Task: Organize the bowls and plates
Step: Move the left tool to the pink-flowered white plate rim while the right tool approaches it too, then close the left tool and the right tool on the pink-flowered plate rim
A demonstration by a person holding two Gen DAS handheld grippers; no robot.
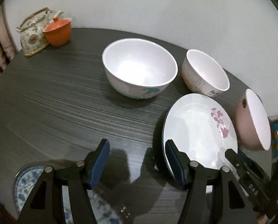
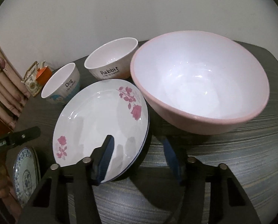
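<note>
The right gripper (image 2: 137, 158) stands spread wide and holds nothing; its left finger hangs over the near rim of the flowered plate (image 2: 101, 119), its right finger just below the pink bowl (image 2: 200, 85); the bowl seems tilted and may be resting on the plate's edge, though the fisheye view makes that hard to settle. The left gripper (image 1: 137, 160) is likewise spread and empty, low over the bare dark tabletop (image 1: 64, 100) near its front edge, with the flowered plate (image 1: 198, 128) just beside its right finger.

A thin blue line under the flowered plate's rim suggests it already sits on another plate, so plate stacking looks partly done; a blue-patterned plate (image 2: 25, 175) lies apart at the front left edge, under the left gripper. Toward the back edge stand the Dog bowl (image 2: 62, 87) and the Rabbit bowl (image 2: 111, 61), side by side and not nested; a teapot (image 1: 33, 31) and an orange cup (image 1: 57, 31) sit in the back left corner.

The step in hand appears to be choosing the next piece; the next move calls for closing on one rim squarely, most likely the pink bowl's near wall or the blue-patterned plate's edge, and lifting it clear without nudging the stack.
</note>
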